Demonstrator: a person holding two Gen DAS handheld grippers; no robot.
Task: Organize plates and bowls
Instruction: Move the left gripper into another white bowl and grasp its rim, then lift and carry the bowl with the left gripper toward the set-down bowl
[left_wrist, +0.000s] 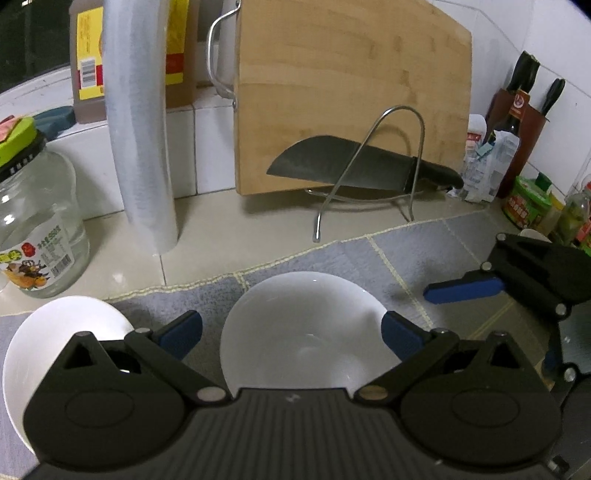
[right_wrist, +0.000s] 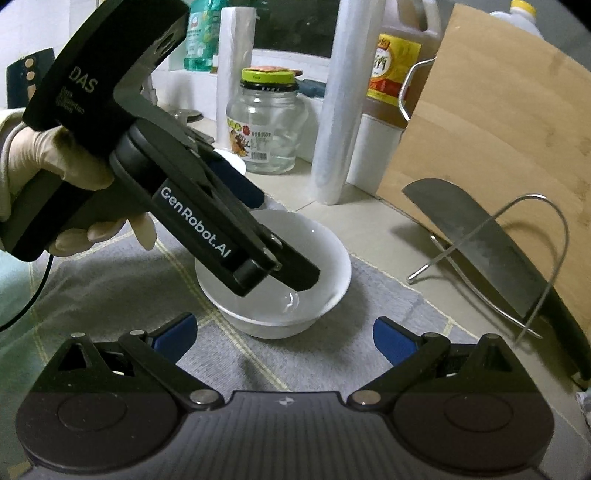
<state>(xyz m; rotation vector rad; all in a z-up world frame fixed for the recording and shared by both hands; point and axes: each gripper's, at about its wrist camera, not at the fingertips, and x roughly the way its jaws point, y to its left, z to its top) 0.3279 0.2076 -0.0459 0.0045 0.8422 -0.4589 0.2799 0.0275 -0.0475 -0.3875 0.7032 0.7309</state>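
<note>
Your left hand-held gripper (left_wrist: 291, 332): wide, straddling bowl (left_wrist: 306, 328) on counter mat (left_wrist: 424, 251) | right hand-held gripper (right_wrist: 284, 334): wide, empty | risk: glazed rim slips if you pinch shallow; second bowl (left_wrist: 55, 339) just beside.

Bare grey mat (right_wrist: 229, 354) is lying open before the right gripper (right_wrist: 284, 332), the white bowl (right_wrist: 295, 317) and left gripper (right_wrist: 258, 236) blocking beyond.

Two white bowls stood upright and empty on the grey mat. The central bowl (left_wrist: 306, 332) (right_wrist: 280, 273) was glossy and deep. The second bowl (left_wrist: 55, 343) sat apart to its left, partly hidden.
</note>
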